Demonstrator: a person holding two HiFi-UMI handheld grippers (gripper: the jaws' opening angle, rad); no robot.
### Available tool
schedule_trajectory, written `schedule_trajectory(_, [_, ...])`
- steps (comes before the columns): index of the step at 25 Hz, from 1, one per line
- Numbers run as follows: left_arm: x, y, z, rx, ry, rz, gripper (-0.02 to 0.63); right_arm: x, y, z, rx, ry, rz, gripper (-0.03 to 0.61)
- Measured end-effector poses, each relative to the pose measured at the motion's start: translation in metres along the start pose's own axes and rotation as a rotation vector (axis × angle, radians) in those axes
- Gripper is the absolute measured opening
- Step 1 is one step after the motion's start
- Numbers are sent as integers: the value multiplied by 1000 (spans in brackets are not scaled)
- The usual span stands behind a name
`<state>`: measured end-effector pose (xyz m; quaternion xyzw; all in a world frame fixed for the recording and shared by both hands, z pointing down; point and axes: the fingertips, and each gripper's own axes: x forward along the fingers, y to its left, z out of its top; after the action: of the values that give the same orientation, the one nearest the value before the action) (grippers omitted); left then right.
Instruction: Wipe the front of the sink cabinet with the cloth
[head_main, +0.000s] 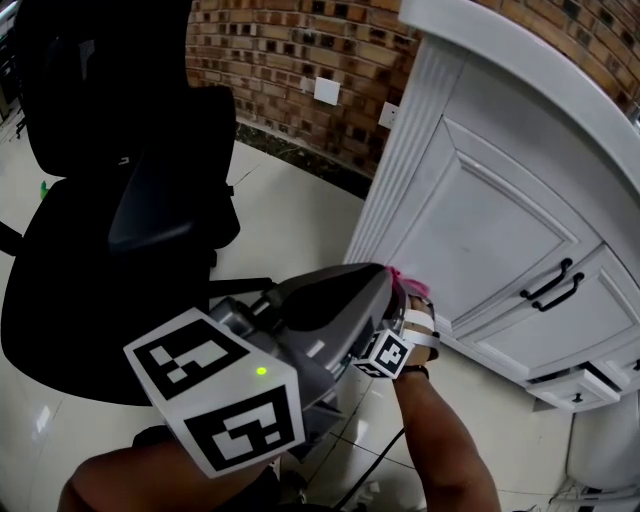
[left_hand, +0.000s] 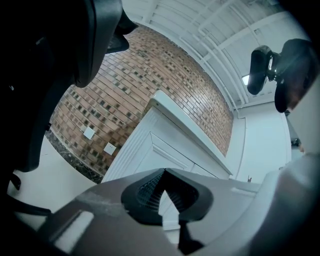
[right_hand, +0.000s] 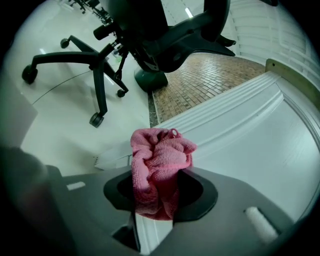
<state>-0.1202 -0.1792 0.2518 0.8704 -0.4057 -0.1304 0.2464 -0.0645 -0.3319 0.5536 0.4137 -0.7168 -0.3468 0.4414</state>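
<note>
Clutching pink cloth (right_hand: 159, 162), right claw (right_hand: 156, 197)

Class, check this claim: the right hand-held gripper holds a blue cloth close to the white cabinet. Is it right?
No. The cloth is pink, not blue, as the right gripper view shows. The right hand-held gripper does hold it close to the white cabinet.

Head view: cloth (head_main: 405, 278) mostly behind left gripper (head_main: 376, 286)

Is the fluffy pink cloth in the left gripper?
No, the fluffy pink cloth is pinched between the jaws of the right gripper, while the left gripper is closed on nothing.
</note>
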Motion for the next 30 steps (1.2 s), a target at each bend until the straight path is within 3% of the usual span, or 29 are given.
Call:
schedule_trajectory(5, [3, -3, -6, 3, 18, -5, 3, 10, 36, -15, -20, 39, 79, 155])
schedule_trajectory(23, [2, -5, -5, 23, 12, 2, 3, 14, 40, -19, -14, 82, 106, 155])
schedule_trajectory(26, [4, -7, -6, 45, 18, 5, 3, 12, 41, -16, 60, 89, 204, 155])
schedule_trajectory(30, [5, -11, -13, 116, 61, 13, 3, -17, 23, 0, 257, 35, 316, 153])
